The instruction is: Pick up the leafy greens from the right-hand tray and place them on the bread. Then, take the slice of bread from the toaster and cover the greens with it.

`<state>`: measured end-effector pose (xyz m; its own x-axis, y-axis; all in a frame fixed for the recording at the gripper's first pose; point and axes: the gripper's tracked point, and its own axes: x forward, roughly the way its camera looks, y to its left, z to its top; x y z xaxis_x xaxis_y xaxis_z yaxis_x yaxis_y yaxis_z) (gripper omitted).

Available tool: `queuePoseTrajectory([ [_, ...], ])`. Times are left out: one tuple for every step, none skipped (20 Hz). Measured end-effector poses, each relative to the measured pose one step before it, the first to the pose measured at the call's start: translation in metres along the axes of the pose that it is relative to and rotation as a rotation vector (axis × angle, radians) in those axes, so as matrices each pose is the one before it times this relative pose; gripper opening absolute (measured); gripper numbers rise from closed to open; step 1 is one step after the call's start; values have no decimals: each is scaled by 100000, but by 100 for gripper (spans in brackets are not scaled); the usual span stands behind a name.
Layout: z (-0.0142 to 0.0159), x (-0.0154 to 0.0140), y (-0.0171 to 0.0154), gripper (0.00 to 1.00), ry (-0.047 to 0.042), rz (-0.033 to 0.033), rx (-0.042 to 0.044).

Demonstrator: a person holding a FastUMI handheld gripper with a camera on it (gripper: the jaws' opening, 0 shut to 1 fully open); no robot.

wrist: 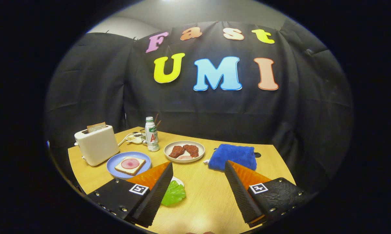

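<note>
The tool (198, 182) is released, fingers wide apart. The leafy greens (173, 193), lower centre-left, look thin and floppy; probably best pinched at the edge.

Bread (129, 165) on plate (112, 162) (right of toaster (96, 144), near fingers (156, 187)).

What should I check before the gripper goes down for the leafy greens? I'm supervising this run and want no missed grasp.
1. Gripper open, holding nothing: ok.
2. Leafy greens between the fingers: not ok, they lie beside the left finger, partly hidden by it.
3. Bread on the blue plate uncovered, with a pink slice on top: ok.
4. Second slice standing in the toaster: ok.
5. Tray under the greens: cannot tell.
</note>
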<state>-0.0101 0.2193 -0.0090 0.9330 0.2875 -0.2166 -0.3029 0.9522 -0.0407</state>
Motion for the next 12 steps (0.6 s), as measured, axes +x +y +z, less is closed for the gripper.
queuePoseTrajectory([
  [-774,488,1032,97,3211,2414,-767],
  [-572,496,999,97,3251,2800,-663],
  [-682,652,1012,97,3259,3076,-718],
  [-518,610,841,97,2947,2856,-698],
  [-580,765,659,97,2731,1812,-375],
  [-454,618,433,97,2887,1037,-231],
  [-652,691,322,98,2767,81,-407],
  [-424,690,210,97,2299,-146,-439],
  [-542,667,330,97,2265,-17,-548],
  [-458,542,256,97,2366,84,-565],
  [-627,667,317,97,2322,268,-401],
  [-400,498,351,98,2221,777,-268],
])
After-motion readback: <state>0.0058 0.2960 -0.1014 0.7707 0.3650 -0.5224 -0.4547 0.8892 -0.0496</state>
